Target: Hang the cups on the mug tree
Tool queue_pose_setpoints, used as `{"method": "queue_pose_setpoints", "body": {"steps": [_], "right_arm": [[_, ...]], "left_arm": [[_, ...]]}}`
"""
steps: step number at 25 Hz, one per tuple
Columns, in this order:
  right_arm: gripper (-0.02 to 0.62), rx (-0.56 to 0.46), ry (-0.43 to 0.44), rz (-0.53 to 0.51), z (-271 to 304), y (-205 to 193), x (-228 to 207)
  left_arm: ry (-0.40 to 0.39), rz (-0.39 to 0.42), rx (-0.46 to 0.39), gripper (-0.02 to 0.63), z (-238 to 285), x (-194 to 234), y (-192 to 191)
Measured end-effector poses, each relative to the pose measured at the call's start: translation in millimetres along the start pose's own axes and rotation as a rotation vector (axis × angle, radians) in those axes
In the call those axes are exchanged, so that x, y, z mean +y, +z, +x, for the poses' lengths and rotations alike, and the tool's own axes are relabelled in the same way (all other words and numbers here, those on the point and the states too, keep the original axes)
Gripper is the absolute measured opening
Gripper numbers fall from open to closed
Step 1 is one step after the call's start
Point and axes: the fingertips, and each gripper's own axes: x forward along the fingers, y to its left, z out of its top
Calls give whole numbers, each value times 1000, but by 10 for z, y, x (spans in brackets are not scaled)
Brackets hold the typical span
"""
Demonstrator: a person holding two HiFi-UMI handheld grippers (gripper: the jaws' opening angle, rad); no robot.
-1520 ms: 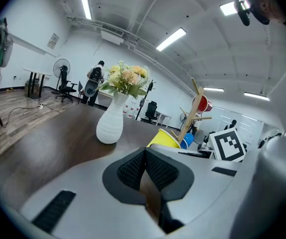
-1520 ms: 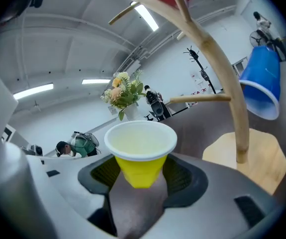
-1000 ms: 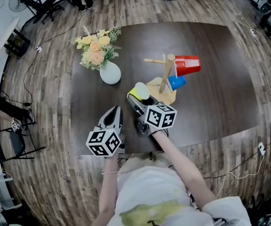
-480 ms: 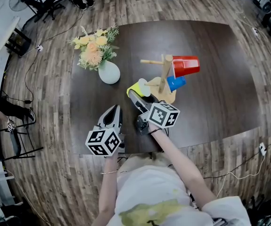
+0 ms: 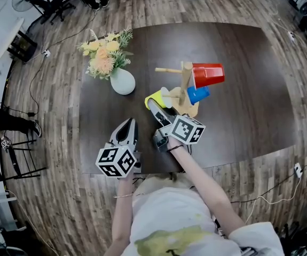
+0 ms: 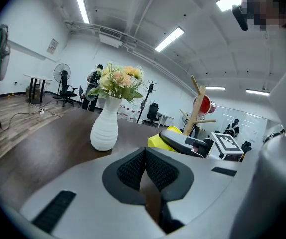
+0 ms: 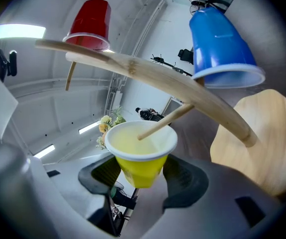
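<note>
Yellow cup [image 7: 140, 153]: pinched by its lower body between the two pads of the right hand-held gripper [image 7: 142, 177], one pad on each side. The cup lies on its side in the air, mouth toward the tree [image 5: 185, 84]. In the right gripper view the tip of a low peg [image 7: 162, 122] shows inside the cup's mouth; I cannot tell whether it touches the cup wall.

Tree: stands about mid-desk on a pale wooden base [image 5: 193, 110], the trunk upright. Red cup [image 5: 207, 74] hangs on an upper peg, on the side toward the right edge. Blue cup [image 5: 198, 94] hangs just below the red one, same side. An upper peg toward the left edge is bare.

Right hand-held gripper reaches in from the near edge, on the tree's left side, close to the base.

Left hand-held gripper [image 6: 145, 166]: pads pressed together, nothing between them. It sits over the near edge, left of the right one and well apart from the tree.

Vase [image 5: 123, 82]: white, ribbed, with yellow flowers [image 5: 104, 55], toward the left edge of the desk [image 5: 238, 116], apart from the tree.
</note>
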Motion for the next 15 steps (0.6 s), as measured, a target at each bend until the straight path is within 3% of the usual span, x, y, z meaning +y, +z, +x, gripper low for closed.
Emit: {"method": "queue_pose_setpoints", "body": {"steps": [11, 15], "right_arm": [[267, -54, 14, 156, -112, 142, -114], [267, -73, 67, 202, -94, 199, -85]], "left_arm": [[13, 5, 4, 23, 64, -134, 16], [22, 4, 5, 23, 105, -160, 13]]}}
